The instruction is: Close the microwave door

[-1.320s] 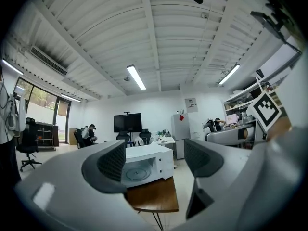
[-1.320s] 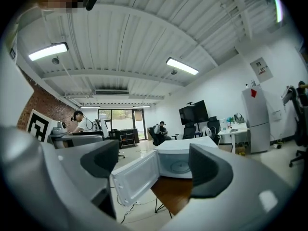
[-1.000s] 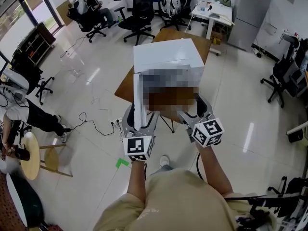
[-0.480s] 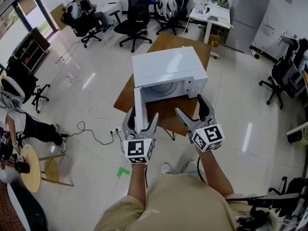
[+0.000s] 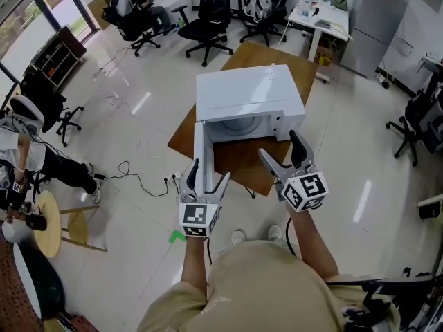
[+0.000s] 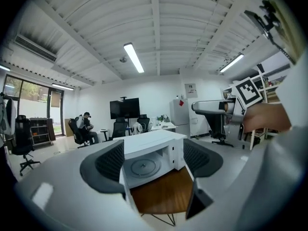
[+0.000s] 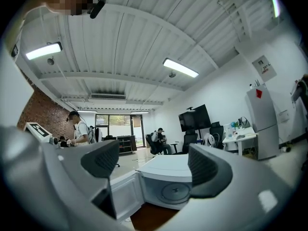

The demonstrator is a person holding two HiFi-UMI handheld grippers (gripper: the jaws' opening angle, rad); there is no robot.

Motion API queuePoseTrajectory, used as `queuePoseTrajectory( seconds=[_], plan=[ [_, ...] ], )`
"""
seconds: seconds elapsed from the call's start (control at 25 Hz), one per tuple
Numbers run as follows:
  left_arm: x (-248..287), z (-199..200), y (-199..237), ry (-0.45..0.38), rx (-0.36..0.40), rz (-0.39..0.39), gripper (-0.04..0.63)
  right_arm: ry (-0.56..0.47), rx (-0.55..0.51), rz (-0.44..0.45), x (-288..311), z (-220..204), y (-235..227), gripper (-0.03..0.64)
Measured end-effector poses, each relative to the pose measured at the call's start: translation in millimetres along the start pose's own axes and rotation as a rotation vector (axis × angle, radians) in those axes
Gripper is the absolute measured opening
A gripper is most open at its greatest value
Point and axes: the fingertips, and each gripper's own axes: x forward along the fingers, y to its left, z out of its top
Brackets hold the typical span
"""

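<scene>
The white microwave (image 5: 249, 99) stands on a wooden table (image 5: 242, 159) with its door (image 5: 201, 151) swung wide open towards me on the left. My left gripper (image 5: 206, 178) is open right at the door's free edge, which shows low between its jaws as a thin white strip in the left gripper view; the pads (image 6: 108, 165) do not press on it. To the right, my right gripper (image 5: 285, 156) hangs open and empty in front of the cavity. The right gripper view shows the microwave (image 7: 168, 170), its turntable (image 7: 175, 191) and the open door (image 7: 126, 194).
Black office chairs (image 5: 211, 19) and a seated person (image 5: 138, 2) are behind the table. A white desk (image 5: 325, 16) stands at the back right, a person (image 5: 28, 164) and a round stool (image 5: 45, 220) at the left. A cable (image 5: 135, 178) runs over the glossy floor.
The view has shifted, so the microwave sits slightly farther off and higher in the frame. Both grippers hold open in front of it. The door stays wide open.
</scene>
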Motion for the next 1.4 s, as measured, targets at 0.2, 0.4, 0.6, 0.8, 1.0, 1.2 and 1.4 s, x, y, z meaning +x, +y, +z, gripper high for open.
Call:
queuePoseTrajectory(
  seconds=[0.2, 0.4, 0.6, 0.8, 1.0, 1.2, 1.4],
  plan=[
    [-20, -68, 29, 0.142, -0.114, 0.037, 0.371, 0.017, 0.032, 0.049, 7, -13, -12, 0.437],
    [-33, -140, 43, 0.355, -0.439, -0.09, 0.371, 0.038, 0.035, 0.054, 20, -21, -33, 0.437],
    [-46, -172, 50, 0.44, -0.58, -0.127, 0.342, 0.042, 0.041, 0.054, 29, -21, -38, 0.437],
    [-38, -188, 38, 0.466, -0.682, -0.169, 0.182, 0.047, 0.066, 0.057, 32, -30, -44, 0.437],
    [-21, -184, 13, 0.423, -0.82, -0.207, 0.153, 0.052, 0.085, 0.038, 30, -32, -51, 0.436],
    [12, -184, -24, 0.363, -0.897, -0.146, 0.175, 0.072, 0.02, 0.011, 29, -32, -57, 0.436],
    [58, -171, -55, 0.353, -0.829, -0.09, 0.194, 0.073, 0.01, -0.021, 24, -25, -66, 0.436]
  ],
)
